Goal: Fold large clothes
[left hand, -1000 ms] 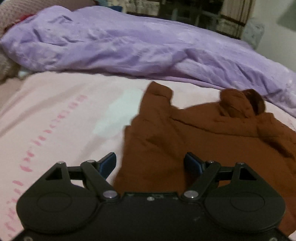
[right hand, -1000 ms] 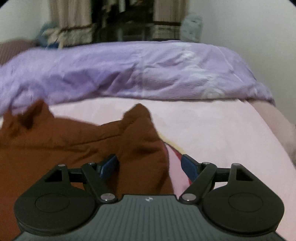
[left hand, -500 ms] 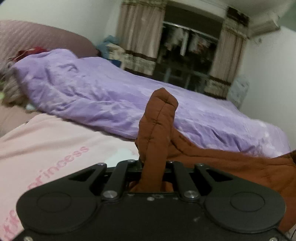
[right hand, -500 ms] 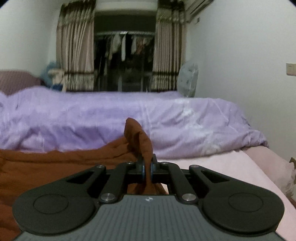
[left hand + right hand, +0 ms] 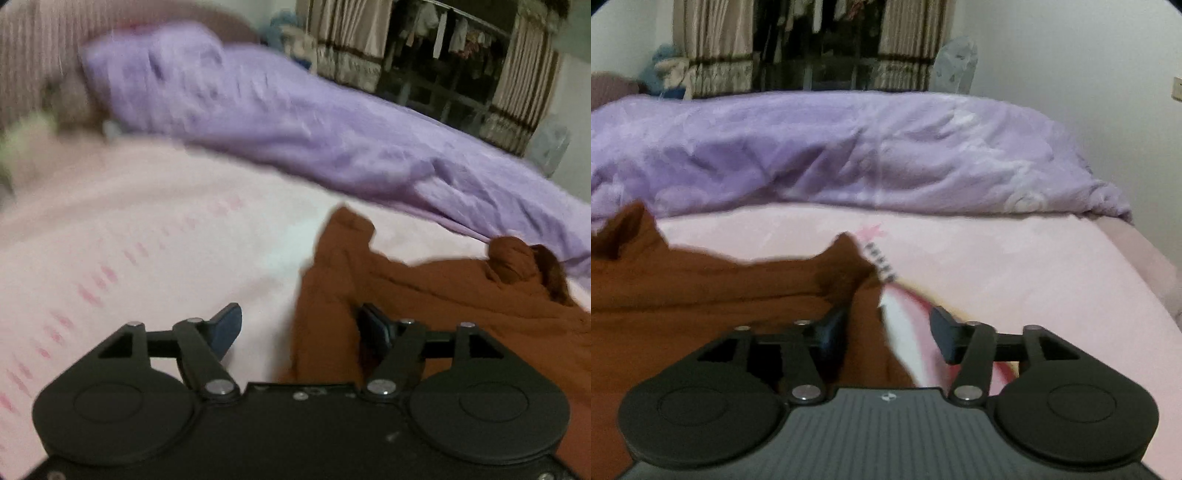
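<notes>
blurred purple duvet point(image 5: 295, 122), garment point(image 5: 461, 306) cut off

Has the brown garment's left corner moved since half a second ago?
Yes. The brown garment corner dropped from in front of the purple duvet onto the pink sheet.

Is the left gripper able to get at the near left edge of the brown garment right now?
Probably yes: the left gripper is open, the brown garment edge lies between its fingers, nothing covering it.

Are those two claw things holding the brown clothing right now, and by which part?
Neither. The left gripper and right gripper have just opened; the brown garment lies loose between their fingers.
</notes>
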Demonstrator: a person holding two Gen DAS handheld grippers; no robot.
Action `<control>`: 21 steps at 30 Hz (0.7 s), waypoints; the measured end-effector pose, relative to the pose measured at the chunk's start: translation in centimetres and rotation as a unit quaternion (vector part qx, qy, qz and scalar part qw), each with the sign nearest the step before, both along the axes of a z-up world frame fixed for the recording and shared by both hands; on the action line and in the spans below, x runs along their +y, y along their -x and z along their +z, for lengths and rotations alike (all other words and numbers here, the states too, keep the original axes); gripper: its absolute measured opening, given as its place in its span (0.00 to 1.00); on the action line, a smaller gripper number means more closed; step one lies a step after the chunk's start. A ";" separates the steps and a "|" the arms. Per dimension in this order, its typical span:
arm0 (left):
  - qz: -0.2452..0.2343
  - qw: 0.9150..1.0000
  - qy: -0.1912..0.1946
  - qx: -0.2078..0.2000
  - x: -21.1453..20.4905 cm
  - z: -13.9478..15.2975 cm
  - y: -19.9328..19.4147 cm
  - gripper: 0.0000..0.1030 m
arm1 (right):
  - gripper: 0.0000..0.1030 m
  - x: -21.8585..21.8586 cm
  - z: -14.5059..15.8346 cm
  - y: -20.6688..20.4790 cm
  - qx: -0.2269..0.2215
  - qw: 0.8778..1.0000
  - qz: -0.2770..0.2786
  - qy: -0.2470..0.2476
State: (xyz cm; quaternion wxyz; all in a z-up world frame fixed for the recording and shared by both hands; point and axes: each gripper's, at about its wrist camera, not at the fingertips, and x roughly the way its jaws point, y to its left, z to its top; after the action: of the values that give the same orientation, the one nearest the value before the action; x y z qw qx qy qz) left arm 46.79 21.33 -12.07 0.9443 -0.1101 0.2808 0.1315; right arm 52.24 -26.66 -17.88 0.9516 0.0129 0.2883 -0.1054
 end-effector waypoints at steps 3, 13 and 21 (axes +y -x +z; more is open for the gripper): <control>0.006 0.995 -0.089 -0.049 -2.2 4.1 1.0 0.92 | 0.62 -1.7 2.3 2.6 -0.067 0.995 -0.061 -0.034; -0.129 0.989 -0.062 -0.034 -13.8 4.3 -2.7 1.00 | 0.28 9.1 6.0 5.5 -0.086 0.983 0.135 -0.091; -0.121 0.991 -0.049 0.018 -15.8 -3.0 -4.3 1.00 | 0.22 18.3 -0.6 3.1 0.011 0.975 0.197 -0.100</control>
State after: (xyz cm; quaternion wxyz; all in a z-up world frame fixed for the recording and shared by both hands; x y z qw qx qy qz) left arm 51.12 5.52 -15.07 0.9525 -0.0261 0.3019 0.0318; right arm 49.12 -8.31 -18.46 0.9443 0.0494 0.3051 0.1130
